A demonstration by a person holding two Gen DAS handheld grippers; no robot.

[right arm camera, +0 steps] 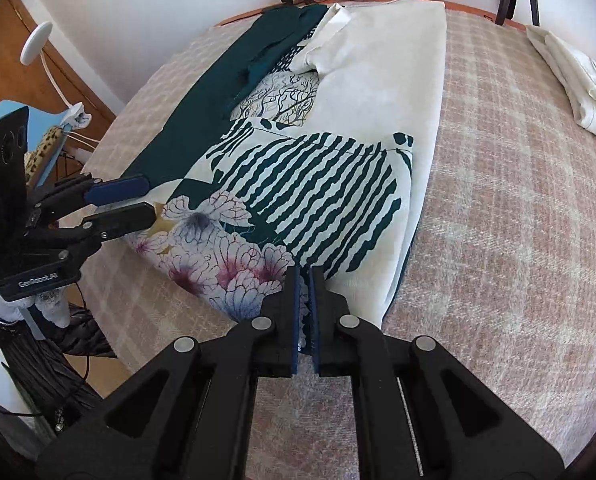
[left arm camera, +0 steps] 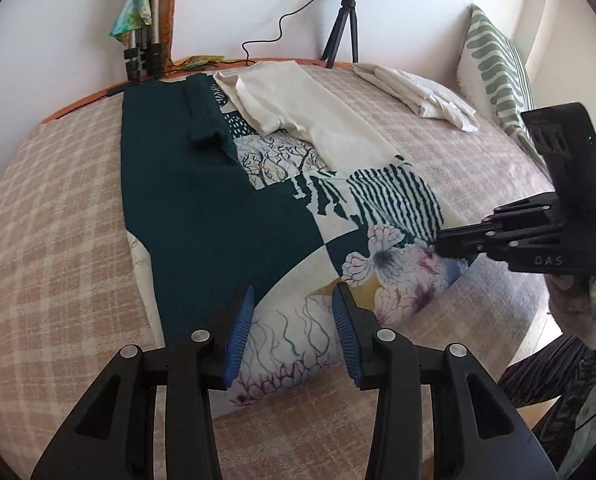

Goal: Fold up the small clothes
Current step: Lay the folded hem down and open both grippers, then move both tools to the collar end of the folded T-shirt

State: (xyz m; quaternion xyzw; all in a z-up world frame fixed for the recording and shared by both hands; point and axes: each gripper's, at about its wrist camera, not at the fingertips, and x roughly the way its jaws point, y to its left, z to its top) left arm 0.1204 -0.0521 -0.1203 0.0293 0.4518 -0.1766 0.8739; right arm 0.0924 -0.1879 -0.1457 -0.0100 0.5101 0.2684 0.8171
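Note:
A patterned garment (left arm camera: 282,216), dark teal with white, striped and floral panels, lies spread lengthwise on the checked bed; it also shows in the right wrist view (right arm camera: 310,196). A plain white garment (left arm camera: 318,108) overlaps its far part. My left gripper (left arm camera: 294,304) is open, its blue pads just above the garment's near floral hem. My right gripper (right arm camera: 305,276) is shut on the garment's near hem corner, by the flowers and stripes. The right gripper shows at the garment's right edge in the left wrist view (left arm camera: 442,244).
The bed cover (left arm camera: 58,216) is beige and white check. A folded white cloth (left arm camera: 422,92) lies at the far right, next to a green patterned pillow (left arm camera: 494,64). A ring light tripod (left arm camera: 344,24) and stands (left arm camera: 146,52) are at the back wall. A wooden door (right arm camera: 26,68) is left of the bed.

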